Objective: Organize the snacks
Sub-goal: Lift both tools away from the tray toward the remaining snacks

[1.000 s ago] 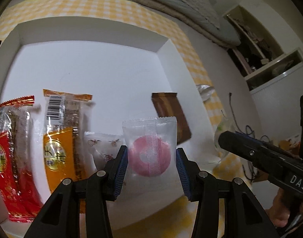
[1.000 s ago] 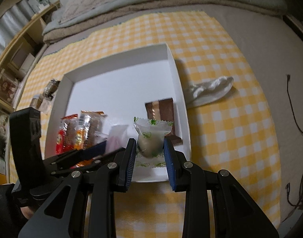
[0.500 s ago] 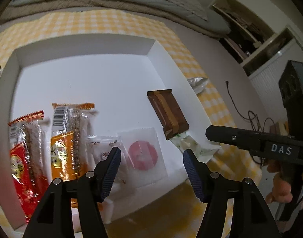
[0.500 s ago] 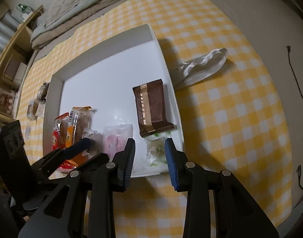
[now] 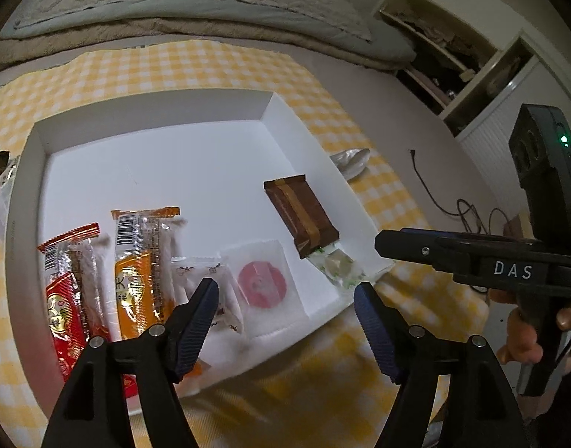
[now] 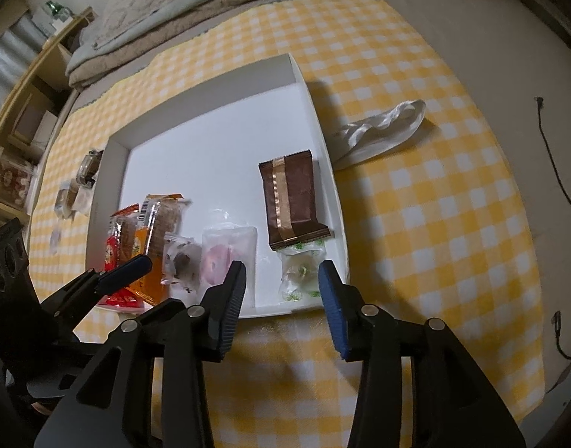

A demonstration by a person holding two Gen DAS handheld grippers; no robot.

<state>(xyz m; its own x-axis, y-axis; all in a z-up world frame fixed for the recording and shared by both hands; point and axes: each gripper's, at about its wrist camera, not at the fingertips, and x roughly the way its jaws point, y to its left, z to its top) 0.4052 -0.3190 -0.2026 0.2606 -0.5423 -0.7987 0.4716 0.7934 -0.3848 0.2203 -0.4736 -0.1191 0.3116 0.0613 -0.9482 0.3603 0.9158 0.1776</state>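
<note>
Currently, left wrist view: left gripper [image 5: 286, 291] jaws stand wide apart and have just been opening, nothing held. It hangs over the near edge of the white tray [image 5: 154, 112]. The pink round candy packet [image 5: 262, 286] lies flat on the tray floor in the gap between the pads, clear of both. Left of it in the near row: a small clear packet [image 5: 207, 283], an orange wafer pack [image 5: 143, 265], a red wafer pack [image 5: 70, 291]. To the right, the brown packet [image 5: 302, 216] lies tilted, its near end overlapping the green-and-white candy packet [image 5: 339, 265] at the tray's near right corner. The right gripper [image 5: 393, 244] enters from the right, with a hand [image 5: 524, 332] on its handle.

Right wrist view: right gripper [image 6: 281, 280] jaws moderately apart, also just been opening, empty. The green-and-white candy packet [image 6: 300, 272] sits on the tray [image 6: 210, 86] between the pads, touching neither. The brown packet [image 6: 291, 201] is just beyond it. Tray rests on a yellow checked cloth [image 6: 434, 205]; a white crumpled wrapper [image 6: 382, 130] lies on the cloth beside the tray's right wall.
</note>
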